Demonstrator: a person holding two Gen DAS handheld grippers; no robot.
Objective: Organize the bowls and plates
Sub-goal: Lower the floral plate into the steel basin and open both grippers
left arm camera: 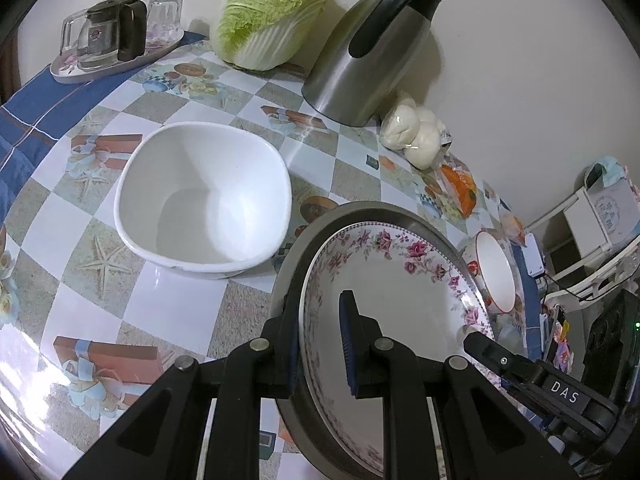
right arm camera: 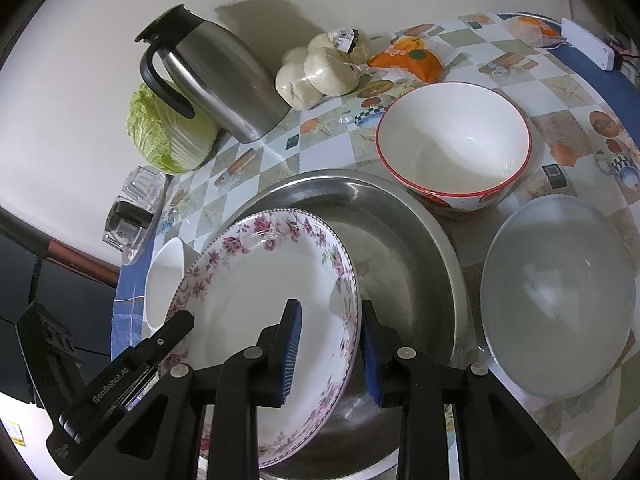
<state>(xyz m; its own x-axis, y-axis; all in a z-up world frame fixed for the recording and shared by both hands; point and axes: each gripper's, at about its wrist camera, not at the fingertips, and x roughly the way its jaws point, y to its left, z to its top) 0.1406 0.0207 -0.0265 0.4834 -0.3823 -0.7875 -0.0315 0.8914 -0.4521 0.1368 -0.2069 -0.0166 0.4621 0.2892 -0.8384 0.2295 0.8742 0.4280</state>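
A floral-rimmed plate [right arm camera: 256,280] stands tilted inside a wide steel basin [right arm camera: 404,216]. My left gripper [left arm camera: 320,306] is shut on the plate's left rim [left arm camera: 308,280], right beside the basin's grey edge [left arm camera: 360,209]. My right gripper [right arm camera: 330,310] is shut on the plate's right rim, one blue pad inside the plate and the other behind it. Around them sit a white square bowl [left arm camera: 204,200], a red-rimmed bowl [right arm camera: 452,140] and a grey bowl [right arm camera: 560,292], all empty and upright on the checked tablecloth.
Along the wall stand a steel jug [left arm camera: 372,52], a napa cabbage [left arm camera: 272,12], bagged buns [right arm camera: 320,68] and an orange packet [right arm camera: 412,58]. A tray with glassware [left arm camera: 116,36] sits at the far left corner. The table edge drops off to the right [left arm camera: 532,312].
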